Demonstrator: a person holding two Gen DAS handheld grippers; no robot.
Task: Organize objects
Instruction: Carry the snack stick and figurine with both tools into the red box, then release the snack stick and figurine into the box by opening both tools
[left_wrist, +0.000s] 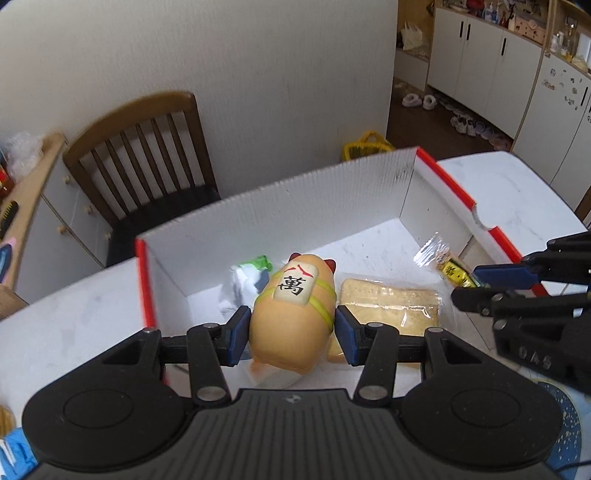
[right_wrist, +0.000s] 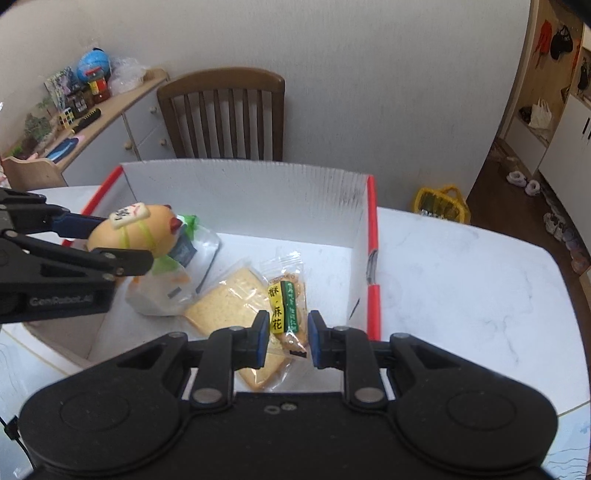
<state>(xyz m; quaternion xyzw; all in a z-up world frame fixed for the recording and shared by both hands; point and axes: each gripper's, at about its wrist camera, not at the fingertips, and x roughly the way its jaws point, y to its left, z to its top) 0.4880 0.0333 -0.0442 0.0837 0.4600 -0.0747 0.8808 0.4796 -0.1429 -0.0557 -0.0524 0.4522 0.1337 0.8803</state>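
Observation:
My left gripper (left_wrist: 291, 328) is shut on a tan toy animal (left_wrist: 291, 314) with a mahjong tile strapped to its back. It holds the toy over the left part of an open white box with red edges (left_wrist: 295, 206). My right gripper (right_wrist: 288, 339) is shut on a clear snack packet with a yellow and green label (right_wrist: 286, 306), above the box's (right_wrist: 258, 199) right part. In the box lie a wrapped cracker pack (right_wrist: 229, 306) and a clear bag with green and white contents (right_wrist: 184, 266). From the right wrist, the toy (right_wrist: 136, 229) and left gripper (right_wrist: 122, 240) appear at the left.
The box stands on a white marble table (right_wrist: 461, 277). A wooden chair (right_wrist: 225, 110) is behind it against the wall. A sideboard (right_wrist: 92, 110) with small items is at the far left. A yellow basket (right_wrist: 441, 203) sits on the floor to the right.

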